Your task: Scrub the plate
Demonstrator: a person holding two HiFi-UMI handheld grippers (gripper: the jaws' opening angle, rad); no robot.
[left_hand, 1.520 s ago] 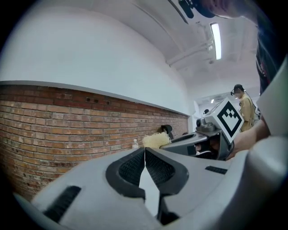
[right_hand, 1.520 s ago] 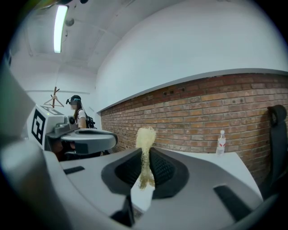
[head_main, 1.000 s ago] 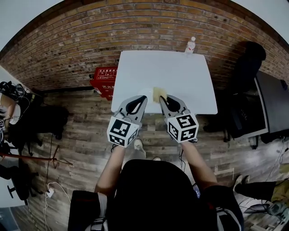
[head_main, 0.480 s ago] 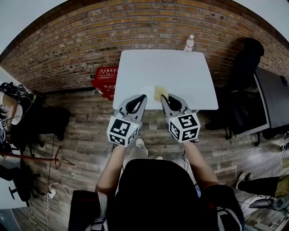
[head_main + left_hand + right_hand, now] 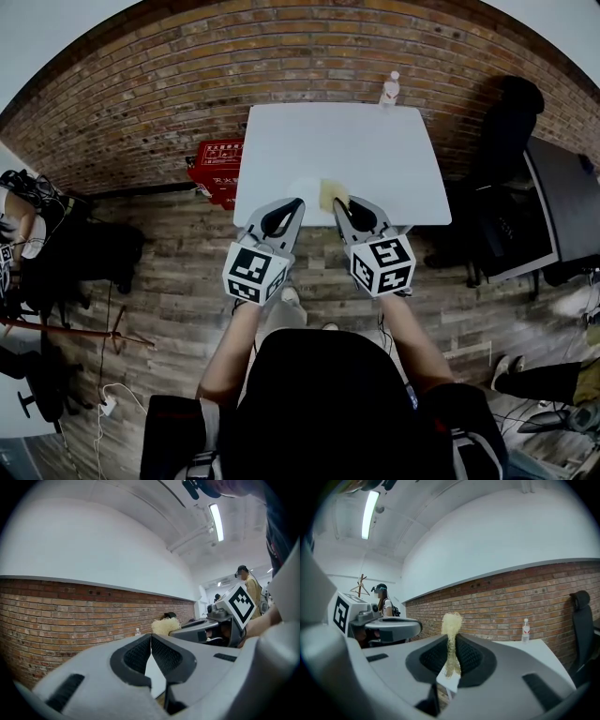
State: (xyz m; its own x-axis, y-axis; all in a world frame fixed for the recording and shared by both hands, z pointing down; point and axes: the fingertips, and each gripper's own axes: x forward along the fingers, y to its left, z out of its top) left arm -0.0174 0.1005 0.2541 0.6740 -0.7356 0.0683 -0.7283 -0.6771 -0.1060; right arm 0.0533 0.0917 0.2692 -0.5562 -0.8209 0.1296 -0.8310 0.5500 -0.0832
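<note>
A white plate [image 5: 303,187] lies near the front edge of the white table [image 5: 375,155] and is hard to tell from the tabletop. My right gripper [image 5: 337,202] is shut on a yellowish fibrous scrubber [image 5: 328,193], which hangs over the plate's right side. In the right gripper view the scrubber [image 5: 451,626] sticks up between the pads of the right gripper [image 5: 451,638]. My left gripper [image 5: 299,202] reaches to the plate's near edge. Its pads meet with nothing between them in the left gripper view [image 5: 151,638], where the scrubber [image 5: 165,626] shows beside it.
A water bottle [image 5: 389,87] stands at the table's far right corner by the brick wall. A red box [image 5: 216,167] sits on the floor left of the table, a black chair [image 5: 511,122] to its right. Cables and gear lie at the far left.
Almost nothing differs. Both grippers stay side by side at the table's front edge with the scrubber still clamped; the head view has shifted a little.
</note>
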